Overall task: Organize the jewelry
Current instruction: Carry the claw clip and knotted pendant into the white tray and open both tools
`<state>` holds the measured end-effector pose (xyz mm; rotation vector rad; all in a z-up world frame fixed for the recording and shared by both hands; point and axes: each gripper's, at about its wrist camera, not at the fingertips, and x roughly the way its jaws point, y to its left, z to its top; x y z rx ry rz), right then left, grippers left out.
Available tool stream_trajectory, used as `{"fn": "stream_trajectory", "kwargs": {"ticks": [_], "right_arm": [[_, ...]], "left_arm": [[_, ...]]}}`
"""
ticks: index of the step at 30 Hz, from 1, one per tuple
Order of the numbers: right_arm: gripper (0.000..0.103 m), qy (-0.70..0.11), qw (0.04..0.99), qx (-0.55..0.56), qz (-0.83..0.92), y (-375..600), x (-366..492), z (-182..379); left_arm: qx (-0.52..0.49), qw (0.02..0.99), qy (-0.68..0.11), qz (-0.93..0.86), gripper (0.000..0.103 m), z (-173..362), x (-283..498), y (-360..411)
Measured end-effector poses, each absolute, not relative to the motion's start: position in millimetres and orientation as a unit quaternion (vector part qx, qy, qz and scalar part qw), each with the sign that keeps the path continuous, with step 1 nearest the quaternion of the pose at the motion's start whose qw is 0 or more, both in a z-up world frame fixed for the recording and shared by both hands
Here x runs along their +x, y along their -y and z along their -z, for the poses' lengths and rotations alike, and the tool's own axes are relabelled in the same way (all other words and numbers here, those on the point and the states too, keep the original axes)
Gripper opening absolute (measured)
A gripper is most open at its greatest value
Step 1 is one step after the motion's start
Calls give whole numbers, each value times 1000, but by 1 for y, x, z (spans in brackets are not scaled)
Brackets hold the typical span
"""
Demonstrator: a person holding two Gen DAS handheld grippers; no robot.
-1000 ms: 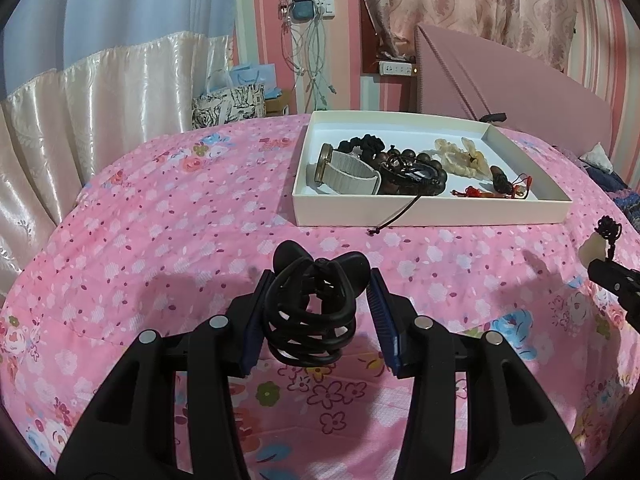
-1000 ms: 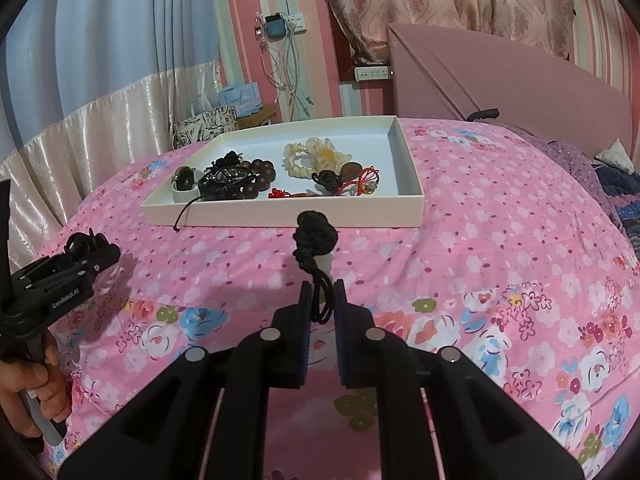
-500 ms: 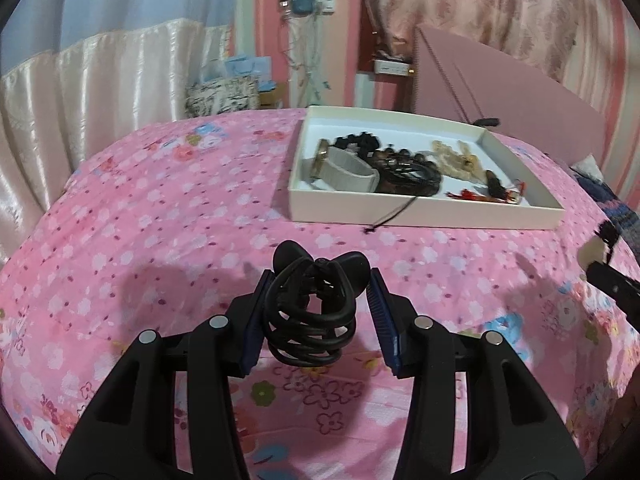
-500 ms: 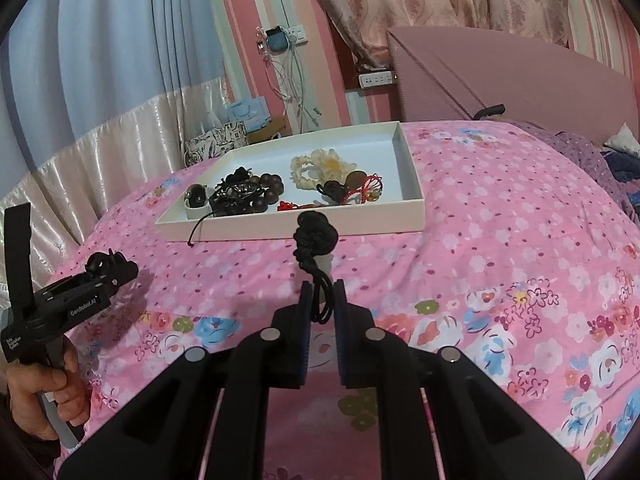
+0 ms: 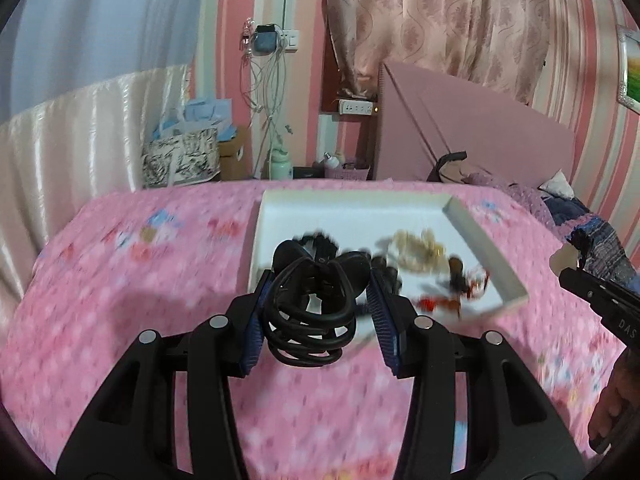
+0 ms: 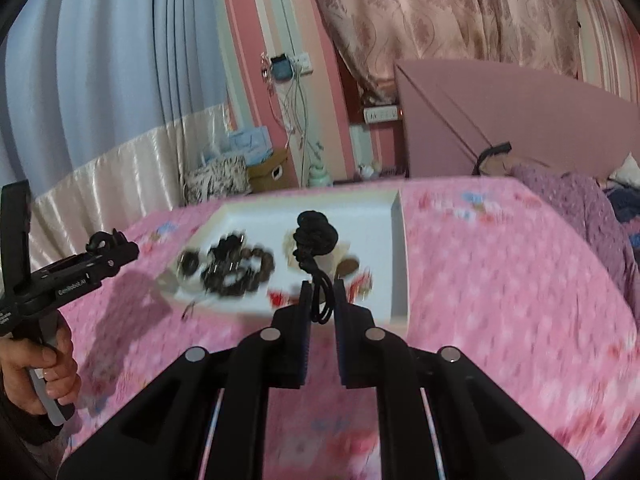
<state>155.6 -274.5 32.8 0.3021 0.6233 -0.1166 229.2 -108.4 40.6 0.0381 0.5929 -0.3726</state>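
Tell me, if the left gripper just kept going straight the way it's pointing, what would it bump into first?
Probably the white tray on the pink bedspread. The left gripper, shut on a black hair claw clip, points at the tray's near edge and the dark beads just behind it. Motion blur makes depth uncertain.

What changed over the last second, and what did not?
Both grippers moved forward to the white tray, the left gripper now near its front edge. Unchanged: left clamps the black hair clip, right gripper pinches the black knotted cord; nothing released.
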Motion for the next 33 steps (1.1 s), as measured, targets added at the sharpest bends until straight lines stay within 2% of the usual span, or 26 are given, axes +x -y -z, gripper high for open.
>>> {"fn": "stream_trajectory", "kwargs": {"ticks": [8, 16, 25, 33], "right_arm": [[10, -333, 929, 157, 48, 305, 227, -26], [10, -407, 896, 167, 53, 332, 302, 19], [10, -448, 878, 158, 57, 332, 330, 55], [10, -459, 874, 150, 60, 330, 330, 64]], "left_arm": [[-1, 926, -320, 199, 46, -35, 305, 138], [-26, 905, -372, 206, 46, -9, 362, 173], [14, 891, -411, 194, 46, 27, 387, 207], [50, 884, -429, 180, 46, 34, 393, 218]]}}
